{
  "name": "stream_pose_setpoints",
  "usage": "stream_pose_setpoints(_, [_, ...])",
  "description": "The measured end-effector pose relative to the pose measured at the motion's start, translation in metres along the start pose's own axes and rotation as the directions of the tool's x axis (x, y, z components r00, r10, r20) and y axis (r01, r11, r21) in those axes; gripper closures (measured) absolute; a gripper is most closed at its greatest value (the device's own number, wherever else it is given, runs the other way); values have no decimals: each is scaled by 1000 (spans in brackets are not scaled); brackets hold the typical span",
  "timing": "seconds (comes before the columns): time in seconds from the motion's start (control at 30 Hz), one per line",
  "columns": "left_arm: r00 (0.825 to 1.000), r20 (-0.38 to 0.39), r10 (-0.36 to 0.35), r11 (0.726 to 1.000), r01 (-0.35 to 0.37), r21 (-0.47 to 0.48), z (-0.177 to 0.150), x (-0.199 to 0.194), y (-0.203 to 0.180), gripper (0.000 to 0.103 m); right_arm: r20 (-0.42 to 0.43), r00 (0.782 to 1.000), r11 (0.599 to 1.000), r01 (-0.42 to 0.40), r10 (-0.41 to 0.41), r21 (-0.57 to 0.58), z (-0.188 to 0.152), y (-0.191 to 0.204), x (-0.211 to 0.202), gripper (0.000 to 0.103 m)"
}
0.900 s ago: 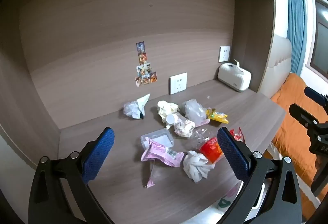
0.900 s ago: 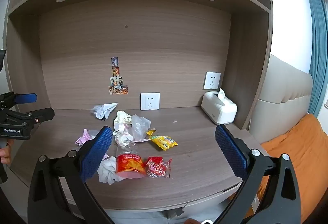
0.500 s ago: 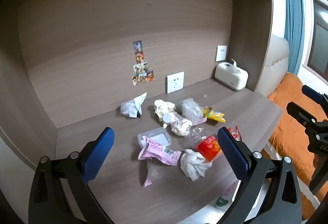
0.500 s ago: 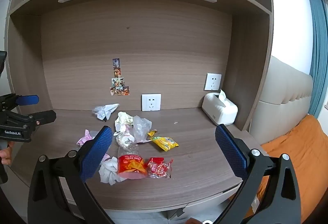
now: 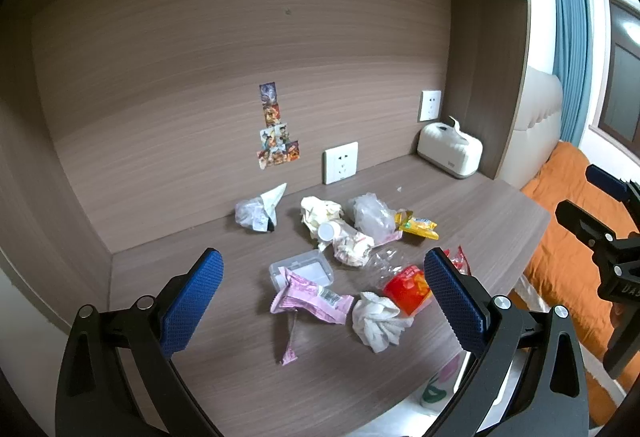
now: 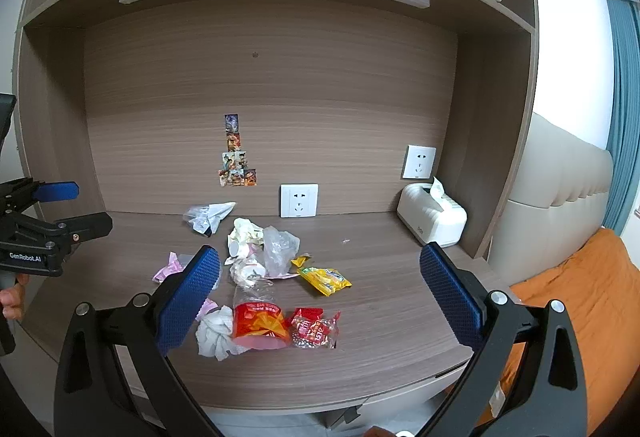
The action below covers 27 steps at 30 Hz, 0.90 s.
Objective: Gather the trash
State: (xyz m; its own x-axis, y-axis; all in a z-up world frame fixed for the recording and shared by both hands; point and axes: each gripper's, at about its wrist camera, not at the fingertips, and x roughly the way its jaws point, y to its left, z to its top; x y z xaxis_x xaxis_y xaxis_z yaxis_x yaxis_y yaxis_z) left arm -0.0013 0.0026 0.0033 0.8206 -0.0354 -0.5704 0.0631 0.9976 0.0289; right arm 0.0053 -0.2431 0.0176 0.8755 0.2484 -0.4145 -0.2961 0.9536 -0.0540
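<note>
Basically the trash pile [image 5: 352, 257] sits mid-worktop [image 5: 200, 337], ahead of and below both grippers, left gripper [image 5: 320, 301] and right gripper [image 6: 320, 303] with fingers spread and empty, white tissue wad [image 5: 378, 319] nearest the front edge.

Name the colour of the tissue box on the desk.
White tissue box, clearest in the right wrist view.

Right gripper [image 6: 320, 293] jaws wide apart, nothing between them, above bench [image 6: 400, 357] front edge. Trash near front edge: white tissue wad [image 6: 216, 333] touching red cup [image 6: 260, 325], red wrapper [image 6: 316, 329] just beside. Yellow packet [image 6: 326, 279] mid-bench. Tissue box [image 6: 432, 221] at back right corner. Left gripper [image 6: 76, 209] open, over left edge.
</note>
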Motion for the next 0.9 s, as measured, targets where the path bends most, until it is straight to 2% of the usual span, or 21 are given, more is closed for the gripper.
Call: stream_pose_setpoints(0.9, [1000,-21,-17,1000,17,3,-7,7,-4,4,-18,1000,1000,-10,10,6,-2,3,6,3])
